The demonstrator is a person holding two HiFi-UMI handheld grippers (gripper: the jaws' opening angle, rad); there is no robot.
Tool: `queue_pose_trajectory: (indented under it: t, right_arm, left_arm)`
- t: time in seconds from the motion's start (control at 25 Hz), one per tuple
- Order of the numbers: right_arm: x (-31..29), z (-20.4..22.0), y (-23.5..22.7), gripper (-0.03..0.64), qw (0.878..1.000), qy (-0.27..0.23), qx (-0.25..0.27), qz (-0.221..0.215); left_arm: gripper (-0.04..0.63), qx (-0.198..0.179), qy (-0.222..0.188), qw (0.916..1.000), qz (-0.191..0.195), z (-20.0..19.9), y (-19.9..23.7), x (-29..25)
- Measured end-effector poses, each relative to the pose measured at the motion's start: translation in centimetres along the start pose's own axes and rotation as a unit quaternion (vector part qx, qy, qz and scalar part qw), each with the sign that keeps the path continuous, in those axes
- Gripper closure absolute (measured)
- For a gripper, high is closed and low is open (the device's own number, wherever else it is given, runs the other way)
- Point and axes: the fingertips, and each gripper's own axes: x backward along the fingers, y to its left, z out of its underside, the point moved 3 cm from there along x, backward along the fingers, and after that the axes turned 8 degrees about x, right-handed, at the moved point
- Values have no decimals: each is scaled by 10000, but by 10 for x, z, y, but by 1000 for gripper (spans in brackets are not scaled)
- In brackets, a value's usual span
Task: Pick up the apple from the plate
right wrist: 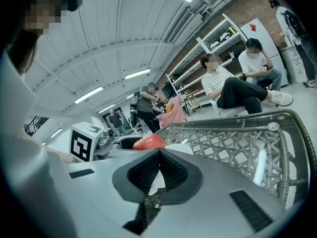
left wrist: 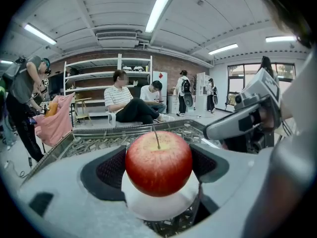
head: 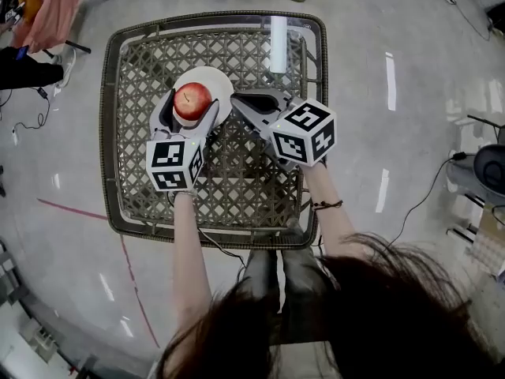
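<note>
A red apple point(head: 192, 99) point(left wrist: 158, 162) rests on a small white plate point(head: 219, 80) point(left wrist: 158, 209) at the far middle of the wicker table. My left gripper point(head: 191, 106) point(left wrist: 158, 158) reaches over the plate, one black pad pressed against each side of the apple. Just to the right is my right gripper point(head: 239, 99) point(right wrist: 159, 155), shut with its pads meeting and nothing between them, its tip at the plate's right edge. From the right gripper view the apple point(right wrist: 147, 142) peeks over the closed jaws, with the plate point(right wrist: 179, 147) beside it.
The table point(head: 118, 133) is a square wicker frame with a raised rim and a glass top that mirrors a ceiling light point(head: 278, 44). Seated people point(left wrist: 130, 105), shelves and a pink cloth point(left wrist: 52, 123) lie beyond it. Cables point(head: 430, 188) run across the floor at right.
</note>
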Motion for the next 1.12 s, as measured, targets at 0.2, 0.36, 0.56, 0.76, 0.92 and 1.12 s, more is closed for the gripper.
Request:
queue_pose_trajectory:
  t: [0.2, 0.36, 0.56, 0.76, 0.92, 1.12]
  right_arm:
    - [6, -13, 6, 607, 10000, -5, 27, 15]
    - [11, -21, 15, 607, 10000, 1, 64, -11]
    - [16, -29, 25, 607, 9999, 20, 124, -31]
    - [22, -35, 35, 607, 9999, 11, 110, -49]
    - [27, -38, 41, 607, 9999, 22, 157, -68]
    - [36, -43, 49, 607, 9999, -26, 155, -68]
  left_arm:
    - [187, 195, -47, 9998, -24, -11, -4, 14]
    - [187, 311, -77, 9995, -45, -17, -8, 26]
    - [187, 428, -120, 9990, -67, -24, -16, 40]
    - [187, 543, -148, 9984, -102, -29, -22, 53]
    - [187, 622, -219, 9978, -104, -34, -28, 61]
    - [187, 687, -263, 9972, -130, -39, -35, 74]
